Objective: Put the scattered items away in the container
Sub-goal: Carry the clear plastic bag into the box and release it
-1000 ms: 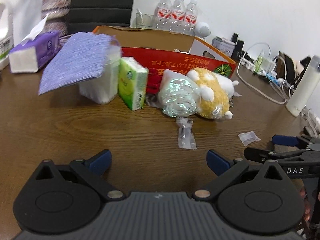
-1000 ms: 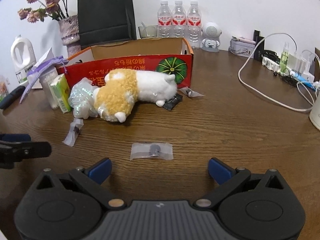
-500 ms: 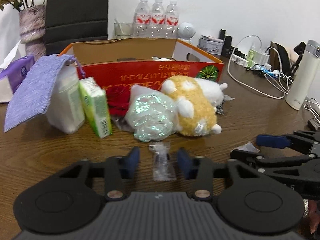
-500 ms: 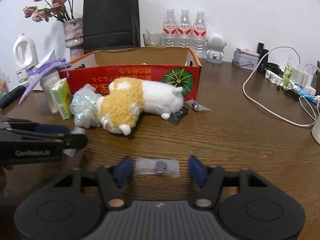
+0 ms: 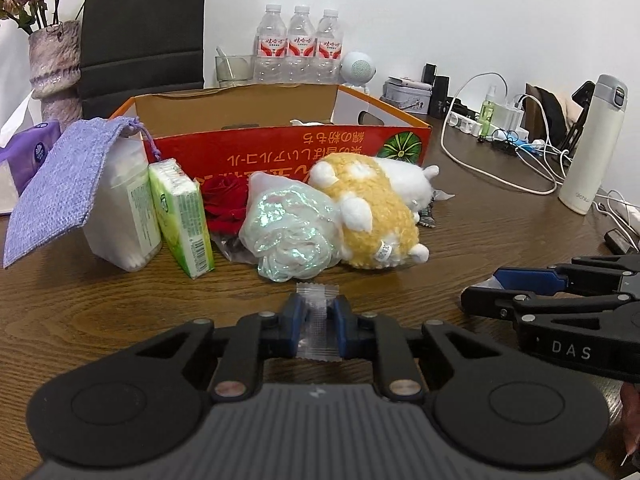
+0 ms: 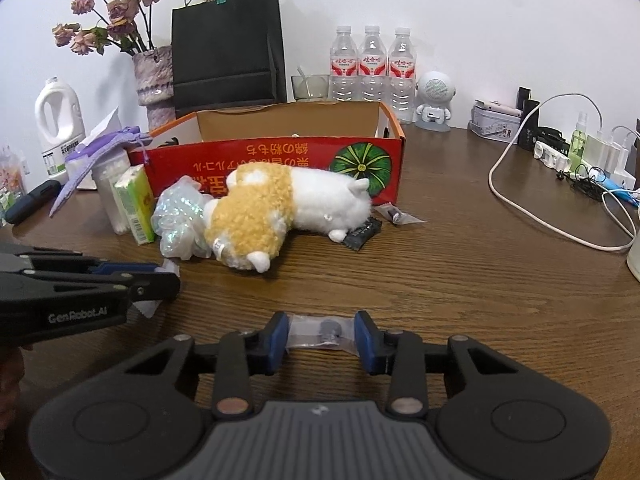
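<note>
My left gripper (image 5: 319,308) is closing, and its blue pads press on a narrow clear packet (image 5: 318,320) just in front of an iridescent wrapped bundle (image 5: 292,232). My right gripper (image 6: 321,330) is also closing, its pads against the two ends of a clear packet with a dark round part (image 6: 326,330) on the table. The red cardboard box (image 5: 280,148) stands behind, open at the top. Against its front wall lie a yellow-and-white plush (image 6: 280,200), a red rose (image 5: 226,200), a green tissue pack (image 5: 180,216) and a purple pouch (image 5: 60,184) draped over a white swab tub.
A black sachet (image 6: 362,234) and another clear packet (image 6: 396,214) lie by the box's right corner. Water bottles (image 6: 374,64), a black bag (image 6: 228,44) and a vase (image 6: 154,80) stand behind. Cables (image 6: 540,216) and a white flask (image 5: 592,148) crowd the right.
Both grippers went from wide open to closed in on their packets. The left one slid forward until its packet sat between the pads; the right packet now looks squeezed narrower.
</note>
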Available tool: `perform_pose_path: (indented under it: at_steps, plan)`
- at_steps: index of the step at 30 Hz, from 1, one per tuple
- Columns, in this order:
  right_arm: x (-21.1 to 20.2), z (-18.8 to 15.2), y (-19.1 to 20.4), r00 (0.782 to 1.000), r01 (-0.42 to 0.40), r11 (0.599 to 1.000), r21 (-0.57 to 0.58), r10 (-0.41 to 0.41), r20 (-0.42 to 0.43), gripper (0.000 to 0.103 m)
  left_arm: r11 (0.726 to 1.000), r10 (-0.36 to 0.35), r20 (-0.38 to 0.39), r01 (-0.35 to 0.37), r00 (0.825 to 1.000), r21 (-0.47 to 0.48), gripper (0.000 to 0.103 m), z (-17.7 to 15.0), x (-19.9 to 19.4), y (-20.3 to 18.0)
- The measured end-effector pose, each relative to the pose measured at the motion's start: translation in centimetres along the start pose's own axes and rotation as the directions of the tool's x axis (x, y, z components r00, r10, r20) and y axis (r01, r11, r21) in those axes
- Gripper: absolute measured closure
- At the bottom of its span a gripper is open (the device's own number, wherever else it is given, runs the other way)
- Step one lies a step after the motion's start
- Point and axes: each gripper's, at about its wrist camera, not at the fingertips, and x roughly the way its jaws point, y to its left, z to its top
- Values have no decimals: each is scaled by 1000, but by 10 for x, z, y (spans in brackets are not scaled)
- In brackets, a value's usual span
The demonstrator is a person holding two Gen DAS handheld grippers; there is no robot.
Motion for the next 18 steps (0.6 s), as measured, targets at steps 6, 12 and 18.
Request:
perform_pose_path:
  at_steps: [6, 12, 18]
  plan:
    - [-7, 4, 1, 1000, -2, 1000, -8, 2, 23, 68, 1000, -5, 12, 5, 1000, -6, 86, 1, -8, 3]
    - [-20, 28, 2, 996, -3, 999, -41, 6, 93, 68, 999, -33, 86, 33, 996, -6, 86, 21, -37, 11]
    - [-24, 81, 0, 980, -19, 998, -59, 30, 198, 68, 998, -42, 179, 52, 983, -48, 85, 67, -59, 31]
